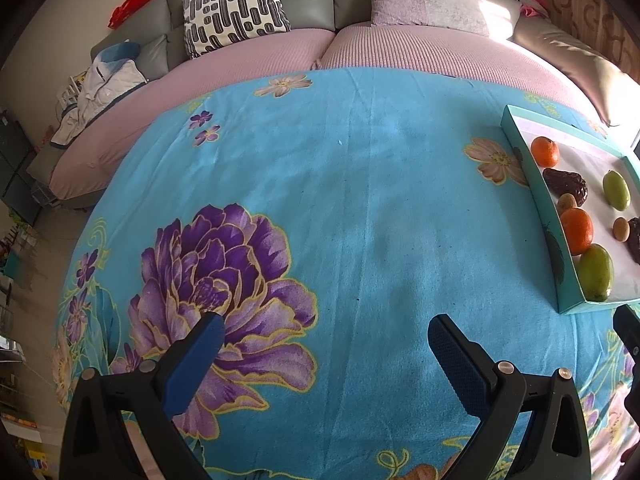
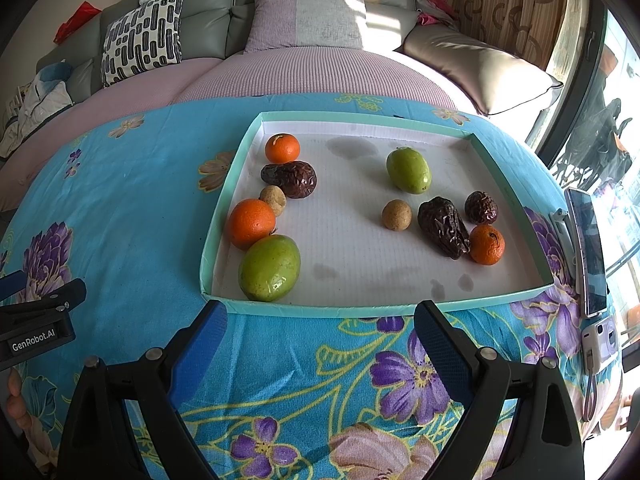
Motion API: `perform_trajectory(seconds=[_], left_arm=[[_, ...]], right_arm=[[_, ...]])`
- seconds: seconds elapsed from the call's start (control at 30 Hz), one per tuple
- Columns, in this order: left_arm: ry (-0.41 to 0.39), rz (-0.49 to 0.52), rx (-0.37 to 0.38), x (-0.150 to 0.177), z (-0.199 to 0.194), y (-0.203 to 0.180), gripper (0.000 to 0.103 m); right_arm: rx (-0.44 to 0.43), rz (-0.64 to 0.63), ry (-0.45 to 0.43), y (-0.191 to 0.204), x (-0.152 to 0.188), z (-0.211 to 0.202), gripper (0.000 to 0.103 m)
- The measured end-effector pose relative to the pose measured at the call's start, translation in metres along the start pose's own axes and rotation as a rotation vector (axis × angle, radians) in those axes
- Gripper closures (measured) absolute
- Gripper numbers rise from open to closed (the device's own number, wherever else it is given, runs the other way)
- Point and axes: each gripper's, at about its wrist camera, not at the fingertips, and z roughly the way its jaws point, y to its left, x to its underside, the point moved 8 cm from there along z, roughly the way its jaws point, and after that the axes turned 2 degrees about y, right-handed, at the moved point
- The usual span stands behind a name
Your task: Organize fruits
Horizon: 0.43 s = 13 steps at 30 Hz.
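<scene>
Both hand-held grippers hovered level over the floral cloth, jaws spread wide and empty. The right hand-held gripper (image 2: 320,320) pointed at the near rim of the teal tray (image 2: 320,311); the left hand-held gripper (image 1: 326,330) hung well to the left of that tray, its body reading "GenRobot.AI". Inside the tray lay oranges (image 2: 251,222), green fruits (image 2: 269,267), dark dates (image 2: 442,226) and small brown fruits (image 2: 396,215).
</scene>
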Motion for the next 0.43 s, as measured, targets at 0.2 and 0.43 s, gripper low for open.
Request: perform_trajectory(seconds=[0.2,0.43], left_arm=[[-0.002,-0.003,-0.007,-0.0002,-0.0007,0.0007,0.000],[0.001,-0.008,-0.016,0.0001,-0.0010,0.0019,0.000]], right_arm=[[0.000,0.000,0.000,0.0001,-0.0004,0.0003,0.008],[0.000,0.000,0.001,-0.0002,0.0011,0.0003,0.008]])
